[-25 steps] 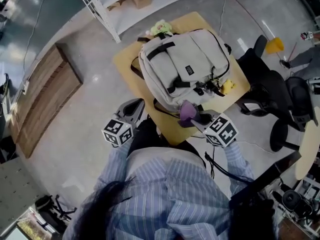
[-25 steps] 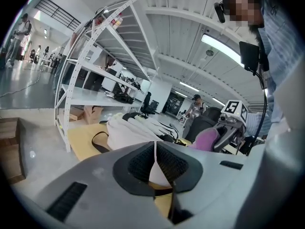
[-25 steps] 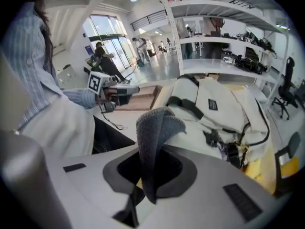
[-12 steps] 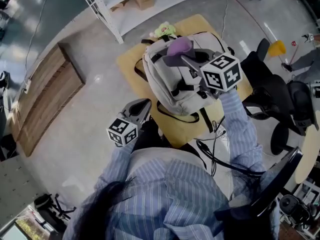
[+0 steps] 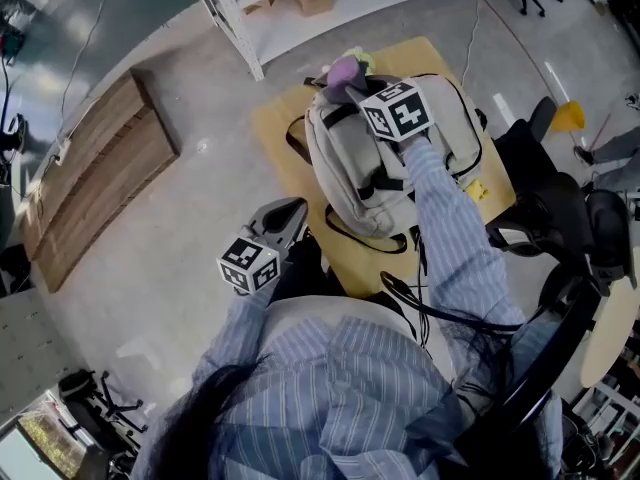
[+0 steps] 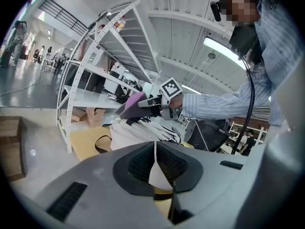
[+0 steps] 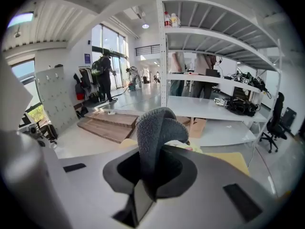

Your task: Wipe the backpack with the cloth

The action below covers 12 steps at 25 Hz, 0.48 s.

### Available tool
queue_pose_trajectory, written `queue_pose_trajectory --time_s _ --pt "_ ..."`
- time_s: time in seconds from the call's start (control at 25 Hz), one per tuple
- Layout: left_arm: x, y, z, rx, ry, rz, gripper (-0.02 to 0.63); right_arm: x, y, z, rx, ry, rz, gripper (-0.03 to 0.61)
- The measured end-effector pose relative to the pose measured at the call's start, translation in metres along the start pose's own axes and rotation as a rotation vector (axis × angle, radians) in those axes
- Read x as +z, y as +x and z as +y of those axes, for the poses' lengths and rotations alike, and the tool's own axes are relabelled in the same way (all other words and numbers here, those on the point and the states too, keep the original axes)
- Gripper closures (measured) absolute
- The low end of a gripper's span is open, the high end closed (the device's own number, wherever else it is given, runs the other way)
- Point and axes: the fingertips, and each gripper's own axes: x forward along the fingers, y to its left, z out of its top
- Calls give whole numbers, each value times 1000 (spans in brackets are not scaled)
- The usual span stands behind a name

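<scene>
My right claw, clamped on the cloth, sat at the 12 o'clock end of the backpack, its long axis running to 6 o'clock; my left claw, closed and empty, lay farther off.

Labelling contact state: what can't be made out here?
Head view: the right gripper covers where the purple fleece cloth would meet the light grey fabric backpack; the right gripper view shows only cloth.
Head view: the green plush toy is mostly behind the cloth.
Head view: the backpack's right side is under the striped sleeve.
</scene>
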Motion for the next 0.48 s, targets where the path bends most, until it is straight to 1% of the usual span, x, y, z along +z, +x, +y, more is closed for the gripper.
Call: queue_pose_trajectory --time_s 0.24,0.48 --pt "-2 -1 5 9 1 8 598 -42 -17 31 79 49 17 537" --pt "3 9 -5 -29 28 24 598 -66 -59 59 126 70 -1 537"
